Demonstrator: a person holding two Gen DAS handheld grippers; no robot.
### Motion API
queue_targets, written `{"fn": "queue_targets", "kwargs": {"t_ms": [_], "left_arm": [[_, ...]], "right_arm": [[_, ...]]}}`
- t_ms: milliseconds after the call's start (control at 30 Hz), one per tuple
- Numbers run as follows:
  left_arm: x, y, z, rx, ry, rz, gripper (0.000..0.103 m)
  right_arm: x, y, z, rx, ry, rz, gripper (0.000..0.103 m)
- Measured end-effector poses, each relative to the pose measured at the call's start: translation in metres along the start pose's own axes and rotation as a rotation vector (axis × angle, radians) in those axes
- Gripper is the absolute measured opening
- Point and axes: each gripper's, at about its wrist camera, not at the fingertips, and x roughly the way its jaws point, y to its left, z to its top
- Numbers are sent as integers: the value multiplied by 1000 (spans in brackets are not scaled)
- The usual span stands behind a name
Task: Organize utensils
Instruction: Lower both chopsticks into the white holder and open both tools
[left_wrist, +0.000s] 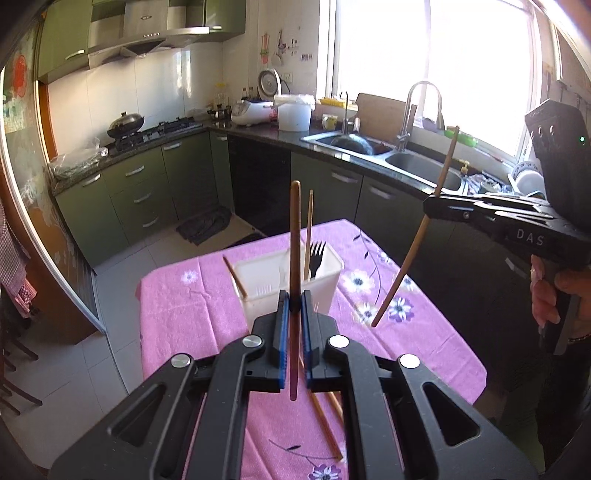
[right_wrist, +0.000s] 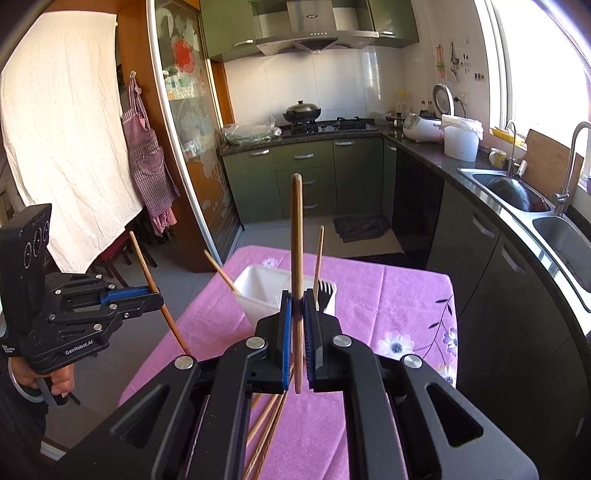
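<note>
My left gripper (left_wrist: 294, 300) is shut on a brown chopstick (left_wrist: 294, 240) that stands upright between its blue pads. To the right, my right gripper (left_wrist: 430, 206) is shut on a second chopstick (left_wrist: 402, 273), which slants down toward the pink cloth. In the right wrist view the right gripper (right_wrist: 296, 301) clamps its chopstick (right_wrist: 296, 236), and the left gripper (right_wrist: 159, 297) shows at the left. Beyond both stands a white two-compartment holder (left_wrist: 258, 299) (right_wrist: 255, 291). It holds a black fork (left_wrist: 317, 258) (right_wrist: 325, 291) and a few chopsticks. Loose chopsticks (left_wrist: 325, 424) (right_wrist: 266, 424) lie on the cloth below the grippers.
The table (left_wrist: 184, 314) wears a pink flowered cloth and stands in a kitchen. Green cabinets, a stove with a wok (left_wrist: 125, 123) and a double sink (left_wrist: 417, 166) run along the far walls. A hand (left_wrist: 543, 295) grips the right handle.
</note>
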Motion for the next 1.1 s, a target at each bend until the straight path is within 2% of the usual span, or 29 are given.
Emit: {"fn": "queue_targets", "kwargs": {"t_ms": [200,333,433,567,733,833,900,967,1100], "left_arm": [[-13,0,57,-13,-147,-2,6],[4,3,75,-25,-193,41,6],[37,10,77,-53,-162,81,6],[82,22,65,-83,-76,111,6],[112,32,48,-94,8,130,6],[114,34,45,-88,18,138,15],[106,33,44,-87,5,139,16],[94,31,46,-86,-14,140,16],[65,26,40,-80,-37,120,21]], "right_arm": [[0,-6,51,23,-109,12,7],[29,-14,67,36,-104,-5,7],[64,-19,64,42,-61,-6,7],[105,-22,47,37,9,-5,7],[133,-24,27,23,75,-9,7],[135,-24,23,19,82,-9,8],[127,-22,24,13,70,-10,8],[112,-17,24,6,49,-5,8],[74,-10,19,-9,5,7,17]]}}
